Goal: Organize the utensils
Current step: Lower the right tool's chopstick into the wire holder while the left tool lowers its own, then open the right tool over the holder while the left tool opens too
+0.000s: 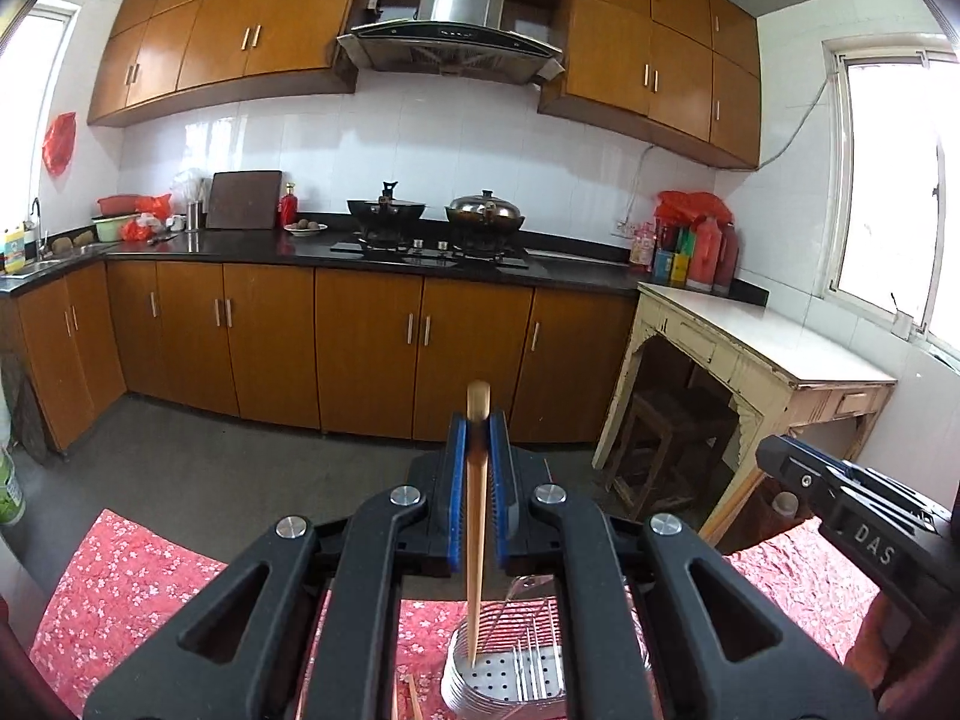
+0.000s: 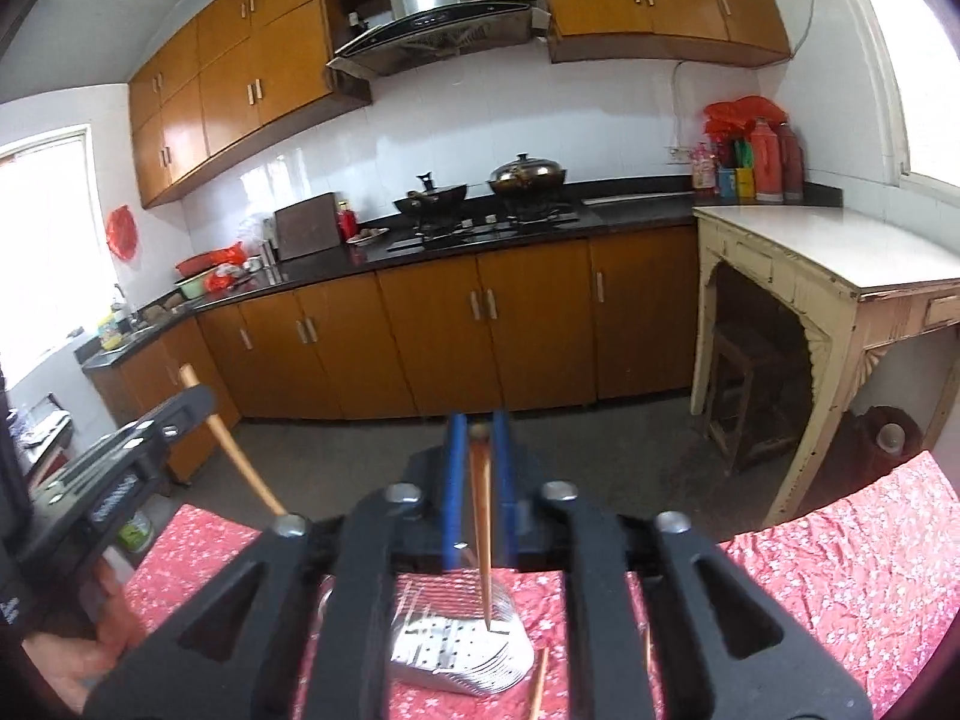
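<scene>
The left claw (image 1: 478,420) is closed tight on a pale bamboo chopstick (image 1: 477,516), its blue pads (image 1: 457,480) pressed against the stick on both sides. The chopstick hangs nearly upright, its blunt top standing above the pads toward 12 o'clock and its thin tip reaching down into the steel utensil holder (image 1: 504,675) at 6 o'clock of the left wrist view. The holder is a ribbed metal drainer with a perforated floor and thin divider wires, standing on the red floral cloth (image 1: 132,588) that covers the surface.

In the right wrist view, the right claw (image 2: 480,438) stands partly open: a dark brown chopstick (image 2: 482,516) sits between its blue pads (image 2: 457,480), with a gap showing on each side, so the pads are not pressing on it. The stick's tip points down into the same utensil holder (image 2: 456,648), at 6 o'clock in that view. Whether the tip rests on the holder's floor cannot be told.

More chopsticks (image 2: 538,684) lie on the cloth just beside the holder, at about 5 o'clock of it in the right wrist view.

Each claw shows in the other's camera: the right one at 3 o'clock of the left view, the left one at 9 o'clock of the right view, with a hand (image 2: 90,630) gripping its handle.
</scene>
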